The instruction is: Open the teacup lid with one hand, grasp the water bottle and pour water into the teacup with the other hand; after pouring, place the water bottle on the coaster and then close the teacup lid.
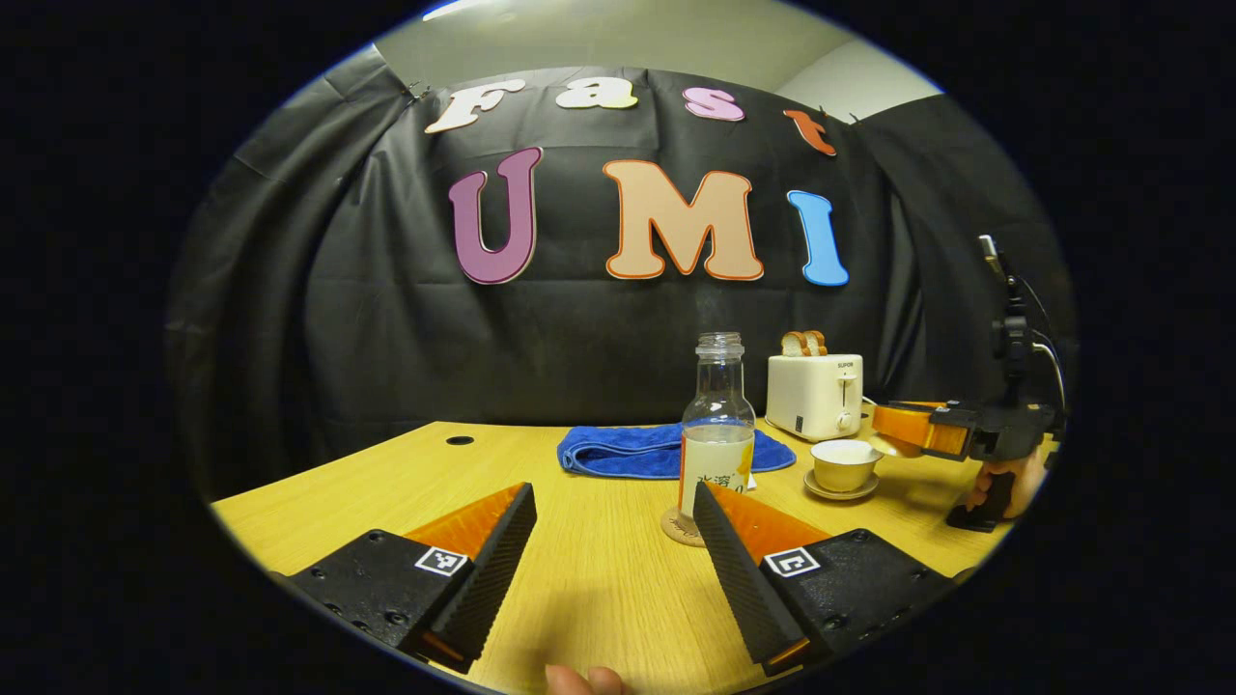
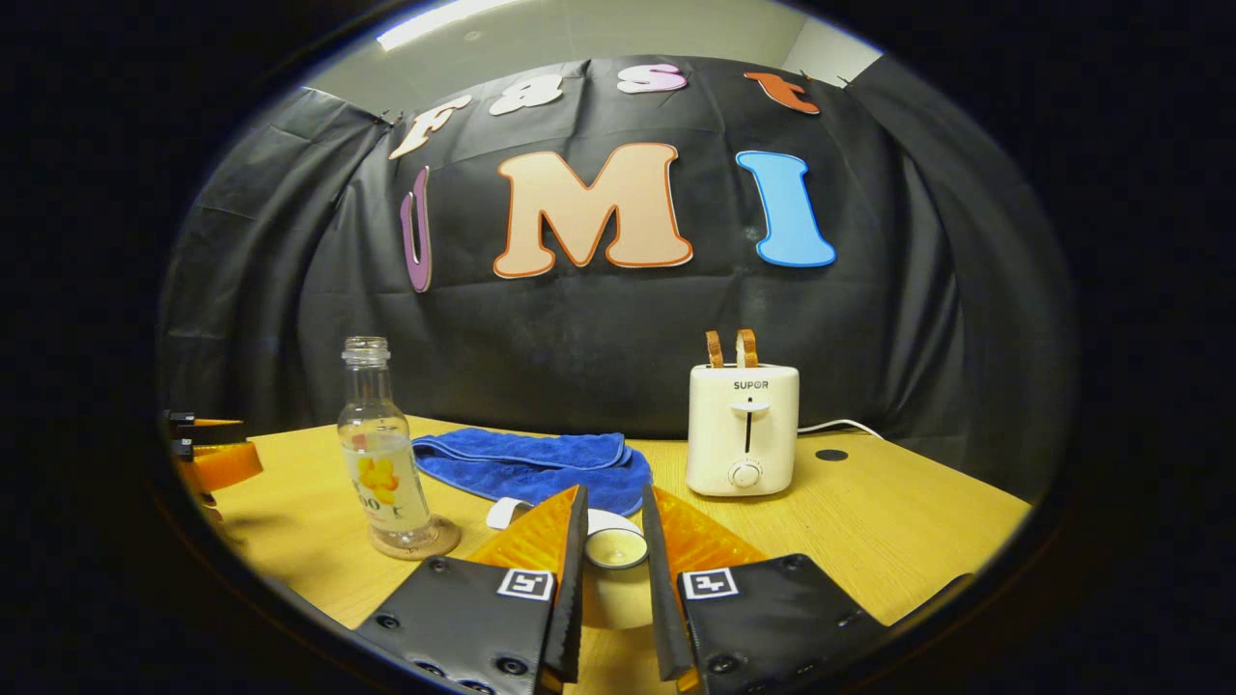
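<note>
Ribbed left gripper (image 1: 608, 541) spread wide, right gripper (image 2: 614, 550) clamping round lid (image 2: 616, 548), clear glass bottle (image 1: 716, 425) on coaster (image 1: 680, 528)

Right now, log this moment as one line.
left gripper: open, short of bottle | water bottle: upright on coaster | right gripper: shut on teacup lid | teacup: uncovered

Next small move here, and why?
Probably lower the lid in the right hand-held gripper onto the teacup. The water bottle already stands on the coaster, the left hand-held gripper is open and clear, and the teacup is uncovered.
</note>
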`<state>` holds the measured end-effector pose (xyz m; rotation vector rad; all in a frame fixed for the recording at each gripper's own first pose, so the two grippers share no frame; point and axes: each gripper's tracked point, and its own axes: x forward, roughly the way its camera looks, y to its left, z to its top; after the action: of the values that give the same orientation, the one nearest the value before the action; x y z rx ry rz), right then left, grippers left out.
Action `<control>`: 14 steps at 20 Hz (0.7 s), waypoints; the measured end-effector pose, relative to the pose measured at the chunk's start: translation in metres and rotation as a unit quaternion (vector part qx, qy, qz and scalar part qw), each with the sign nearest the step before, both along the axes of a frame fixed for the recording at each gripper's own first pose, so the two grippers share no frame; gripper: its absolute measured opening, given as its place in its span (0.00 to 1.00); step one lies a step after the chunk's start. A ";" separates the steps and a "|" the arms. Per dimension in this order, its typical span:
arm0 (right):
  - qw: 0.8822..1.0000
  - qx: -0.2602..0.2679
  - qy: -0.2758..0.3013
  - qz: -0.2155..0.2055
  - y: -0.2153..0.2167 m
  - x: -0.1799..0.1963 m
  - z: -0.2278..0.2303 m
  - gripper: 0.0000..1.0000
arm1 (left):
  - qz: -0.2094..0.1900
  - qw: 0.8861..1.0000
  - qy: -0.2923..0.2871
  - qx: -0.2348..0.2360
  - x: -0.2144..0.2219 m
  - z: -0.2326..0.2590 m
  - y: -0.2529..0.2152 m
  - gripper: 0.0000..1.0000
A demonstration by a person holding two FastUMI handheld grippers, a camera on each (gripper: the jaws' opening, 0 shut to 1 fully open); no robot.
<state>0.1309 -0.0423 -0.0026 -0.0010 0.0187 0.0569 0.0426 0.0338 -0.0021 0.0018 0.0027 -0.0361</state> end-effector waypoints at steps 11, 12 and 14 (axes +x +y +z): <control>0.999 -0.018 0.031 -0.002 0.021 0.034 -0.011 0.34 | -0.001 1.000 0.000 0.000 -0.002 0.001 0.001 0.95; 0.999 -0.021 0.032 -0.001 0.023 0.034 -0.012 0.34 | -0.001 1.000 0.000 0.000 -0.002 0.000 0.001 0.95; 0.999 -0.024 0.044 0.000 0.023 0.037 -0.016 0.34 | -0.002 1.000 0.000 0.000 -0.003 0.000 0.001 0.95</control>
<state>0.1678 -0.0197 -0.0182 -0.0473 0.1078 0.0556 0.0399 0.0350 -0.0016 0.0022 0.0023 -0.0392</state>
